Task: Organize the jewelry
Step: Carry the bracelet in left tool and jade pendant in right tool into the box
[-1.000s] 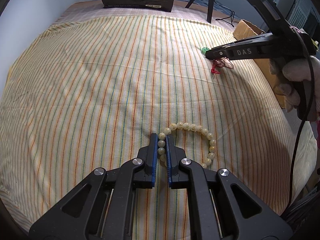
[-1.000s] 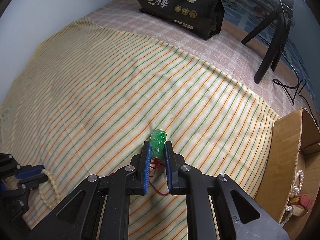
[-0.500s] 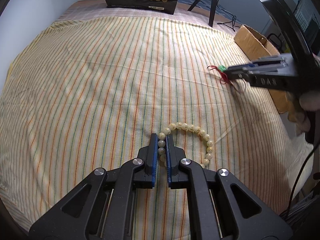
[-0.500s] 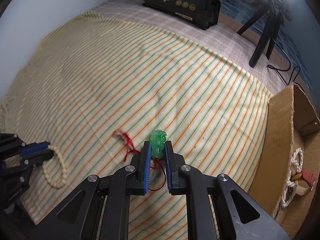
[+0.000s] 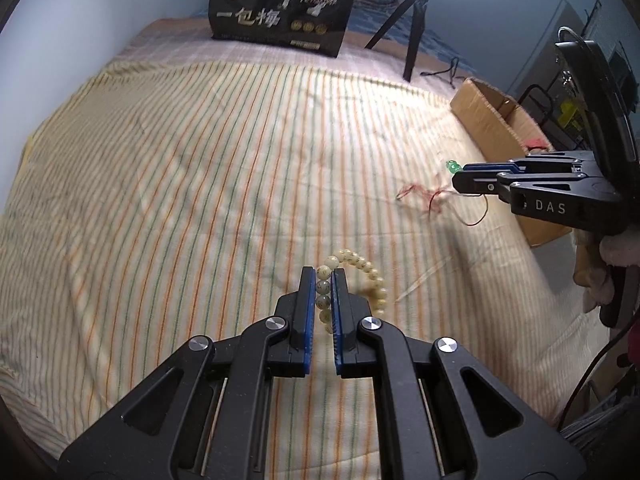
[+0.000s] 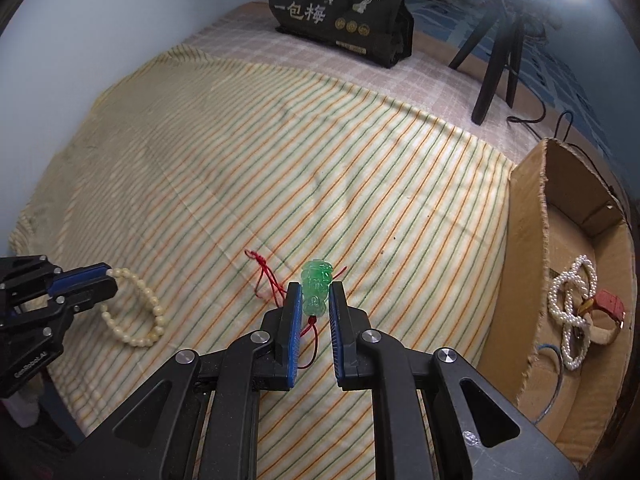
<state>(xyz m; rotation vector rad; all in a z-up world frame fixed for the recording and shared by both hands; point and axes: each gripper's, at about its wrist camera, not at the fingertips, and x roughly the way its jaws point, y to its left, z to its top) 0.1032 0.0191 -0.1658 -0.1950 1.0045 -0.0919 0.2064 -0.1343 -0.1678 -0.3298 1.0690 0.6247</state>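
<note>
My left gripper (image 5: 323, 276) is shut on a cream bead bracelet (image 5: 372, 276), whose loop hangs off the striped cloth to the right of the pads. In the right wrist view that bracelet (image 6: 136, 312) dangles from the left gripper (image 6: 106, 276) at the lower left. My right gripper (image 6: 315, 292) is shut on a green carved pendant (image 6: 316, 286); its red cord (image 6: 266, 276) trails down to the cloth. From the left wrist view the right gripper (image 5: 458, 174) hovers at the right, the pendant (image 5: 453, 167) at its tip and the cord (image 5: 424, 196) hanging below.
An open cardboard box (image 6: 528, 248) stands at the cloth's right edge, holding a white pearl strand (image 6: 570, 300) and a red-and-tan piece (image 6: 610, 308). A black printed bag (image 6: 344, 4) and a black tripod (image 6: 498, 48) stand at the far side. A hand (image 5: 612, 256) holds the right gripper.
Both grippers have risen with their loads. The bracelet has lifted off the cloth, and the pendant has moved right toward the cardboard box, its red cord pulled up and trailing.
</note>
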